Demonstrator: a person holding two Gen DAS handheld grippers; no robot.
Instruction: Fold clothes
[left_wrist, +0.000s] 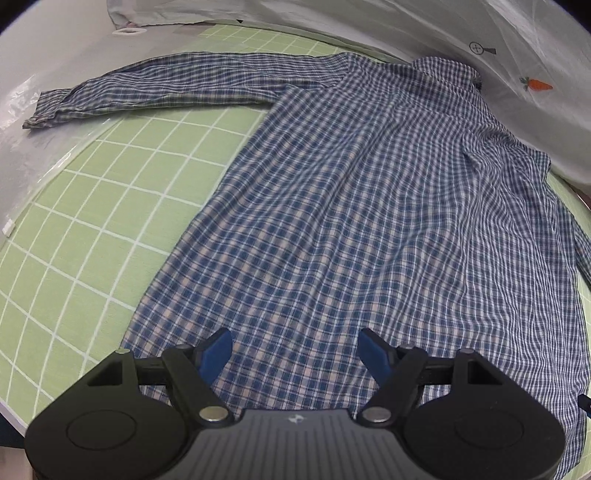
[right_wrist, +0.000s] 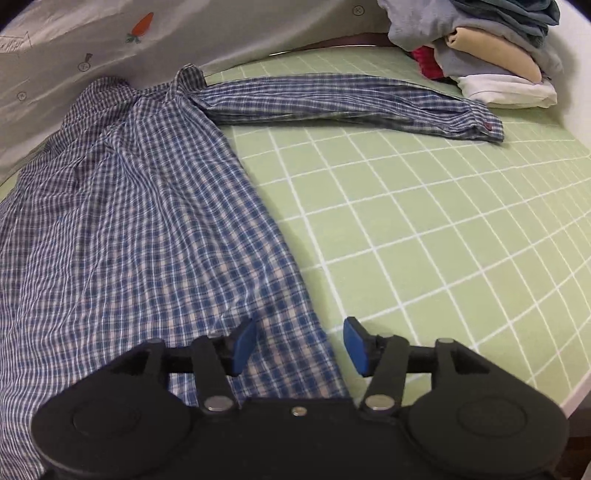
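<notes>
Surface: green grid mat (left_wrist: 92, 221).
Shirt: blue plaid shirt (left_wrist: 351, 221) spread flat on mat, sleeves outstretched.
Left gripper (left_wrist: 294, 349): jaws apart above hem.
Right gripper (right_wrist: 300, 343): jaws apart, gripping nothing.

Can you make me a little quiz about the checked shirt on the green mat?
1. True or false: the checked shirt is already folded into a small square.
2. What lies at the mat's far corner in the right wrist view? A) a pile of clothes B) a shoe C) a book
3. Fill in: both sleeves lie stretched ____ to the sides.

Key:
1. False; it lies spread flat.
2. A.
3. Out.
</notes>
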